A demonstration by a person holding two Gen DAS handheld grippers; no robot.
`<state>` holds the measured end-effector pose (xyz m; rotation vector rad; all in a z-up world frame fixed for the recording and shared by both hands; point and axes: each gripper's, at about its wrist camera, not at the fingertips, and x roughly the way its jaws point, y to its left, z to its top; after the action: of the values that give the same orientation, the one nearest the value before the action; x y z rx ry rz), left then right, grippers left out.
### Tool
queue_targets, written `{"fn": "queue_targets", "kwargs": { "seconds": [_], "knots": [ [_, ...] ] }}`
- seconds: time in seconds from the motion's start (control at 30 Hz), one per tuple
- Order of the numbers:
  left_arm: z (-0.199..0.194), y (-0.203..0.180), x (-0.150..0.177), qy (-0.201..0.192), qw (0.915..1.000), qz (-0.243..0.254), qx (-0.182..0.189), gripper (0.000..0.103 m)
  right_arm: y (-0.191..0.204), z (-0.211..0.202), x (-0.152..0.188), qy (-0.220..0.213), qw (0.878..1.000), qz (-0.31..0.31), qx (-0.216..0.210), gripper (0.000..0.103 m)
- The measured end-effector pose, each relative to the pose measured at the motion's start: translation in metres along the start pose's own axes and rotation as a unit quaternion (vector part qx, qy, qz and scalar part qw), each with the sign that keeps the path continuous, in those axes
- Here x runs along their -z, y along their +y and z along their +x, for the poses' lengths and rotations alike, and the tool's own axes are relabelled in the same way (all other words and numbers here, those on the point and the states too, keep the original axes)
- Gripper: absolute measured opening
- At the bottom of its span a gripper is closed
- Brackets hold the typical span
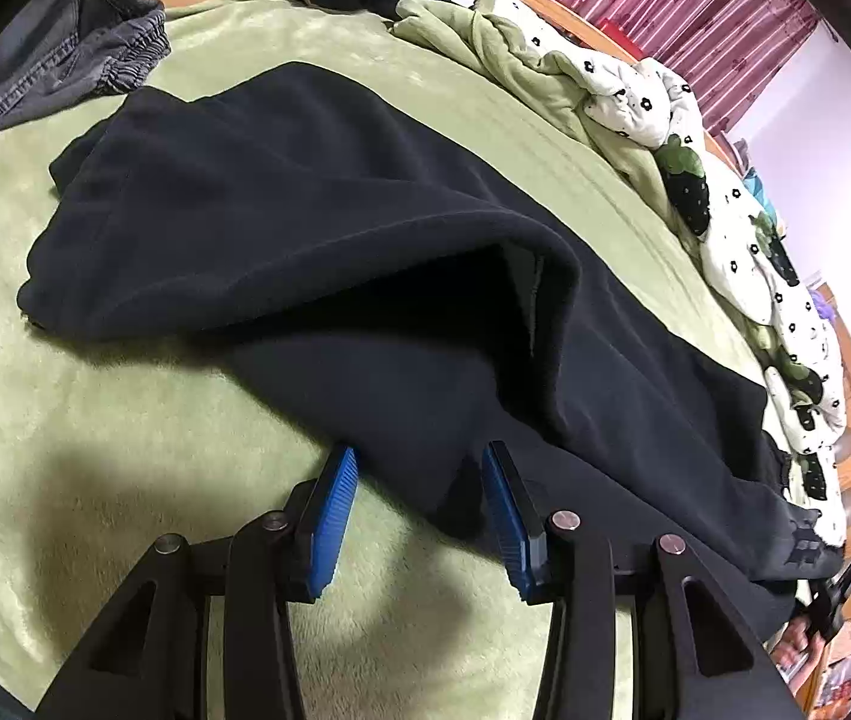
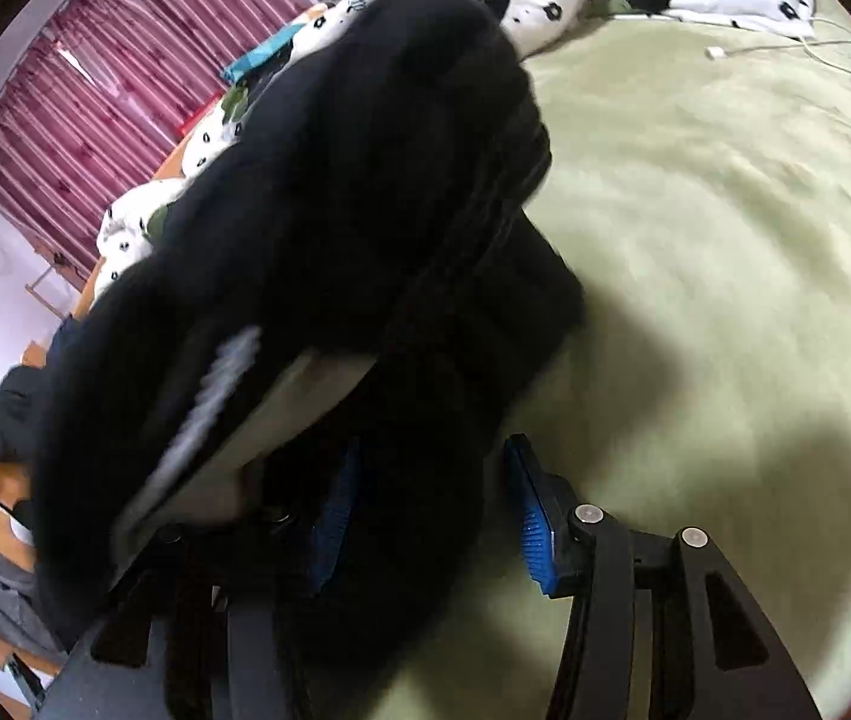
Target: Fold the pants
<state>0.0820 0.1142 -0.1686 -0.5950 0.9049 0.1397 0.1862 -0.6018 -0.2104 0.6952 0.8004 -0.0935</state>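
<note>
So this was mid-fold, the lengthwise one I think. The black pants (image 1: 329,222) lay across the green blanket (image 1: 95,420) on the bed, and one leg was already partly rolled over the other, with a fat loose fold standing up in the middle instead of lying flat.

My left claw (image 1: 419,516) was spread wide, with the near edge of the pants drooping between the blue pads (image 1: 329,516). The fabric sat in the gap but nothing was pinching it, so I wasn't holding anything on that side.

My right claw (image 2: 431,510) was over at the right end of the pants (image 2: 329,210) with a big bunch of cloth lifted off the bed. That view was blurry and the cloth covered one pad, and the pads looked fairly far apart, so I honestly couldn't tell if it was a proper grip or just cloth draped over the claw.

My guess for the next move: pinch the left side shut on that near edge, then carry both ends over together to the far side so the legs stack. The puffy fold would need flattening too, since fleece like this tends to bunch up. The grey jeans (image 1: 65,54) at the far left were well out of the way.
</note>
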Motion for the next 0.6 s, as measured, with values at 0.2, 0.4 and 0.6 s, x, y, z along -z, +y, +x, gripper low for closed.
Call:
{"fn": "queue_targets", "kwargs": {
  "seconds": [0.2,0.4,0.6],
  "knots": [
    [-0.003,-0.008,0.007,-0.018,0.9991,0.022,-0.031,0.041,-0.01,-0.009,-0.014,-0.039,0.999,-0.005,0.022,0.005],
    [-0.021,-0.009,0.009,-0.044,0.998,0.029,-0.036,0.041,-0.036,-0.027,-0.013,-0.037,0.998,-0.006,0.045,0.004],
    [-0.033,0.009,0.005,-0.046,0.9977,0.025,-0.044,0.041,-0.019,-0.047,0.009,-0.026,0.989,-0.081,0.121,0.028]
  ]
}}
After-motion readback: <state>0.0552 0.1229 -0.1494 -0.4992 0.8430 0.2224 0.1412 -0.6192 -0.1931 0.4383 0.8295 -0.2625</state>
